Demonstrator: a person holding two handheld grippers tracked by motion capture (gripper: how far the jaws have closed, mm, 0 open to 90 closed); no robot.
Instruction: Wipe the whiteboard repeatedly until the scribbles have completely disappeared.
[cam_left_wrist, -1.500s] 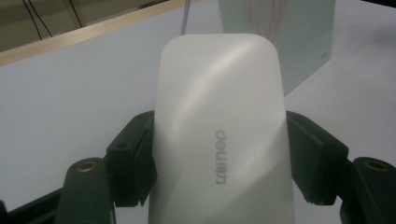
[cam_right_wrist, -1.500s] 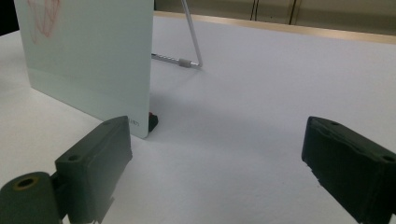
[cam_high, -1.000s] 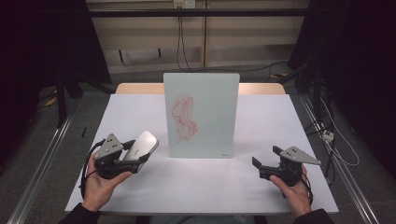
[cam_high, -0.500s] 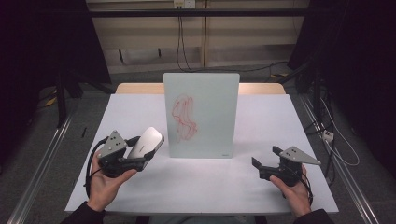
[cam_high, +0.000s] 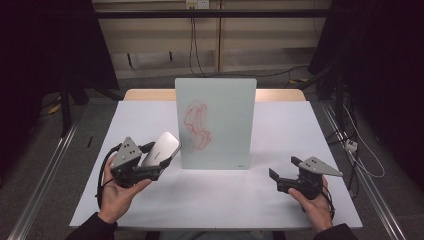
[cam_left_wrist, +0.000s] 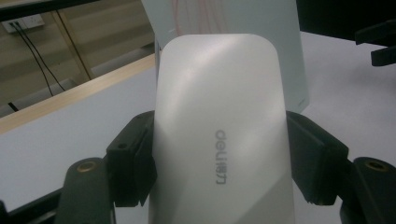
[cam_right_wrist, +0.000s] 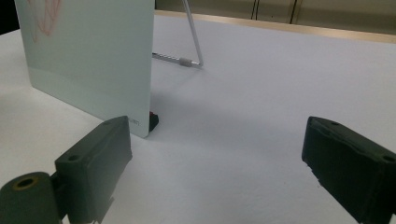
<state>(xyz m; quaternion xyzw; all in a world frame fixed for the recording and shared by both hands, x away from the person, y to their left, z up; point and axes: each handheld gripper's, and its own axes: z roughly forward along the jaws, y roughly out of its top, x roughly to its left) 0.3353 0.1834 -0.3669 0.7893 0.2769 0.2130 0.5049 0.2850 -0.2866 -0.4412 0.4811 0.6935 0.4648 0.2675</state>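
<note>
Dim workroom, pale table (cam_high: 280, 125) under the fixed camera; a white board (cam_high: 216, 122) stands upright at mid-table on a wire stand (cam_right_wrist: 194, 37), red scribble (cam_high: 196, 125) on its face; left tongs (cam_high: 159, 161) pinch a white eraser block (cam_left_wrist: 222, 140), jaws pressed on its two long sides, printed logo facing the left gripper view's camera; the block's far end sits just short of the board's lower left part, scribble above and ahead of those tongs; right tongs (cam_high: 284, 176) spread wide, nothing between the jaws, low over the table with the board's lower corner ahead and to their left. Likely step: bring the block to the scribble and wipe it off; judgement only. To do it well: tilt the block's face flat to the board; press lightly, since the stand may slide or tip; right tongs could steady the board's near edge.
</note>
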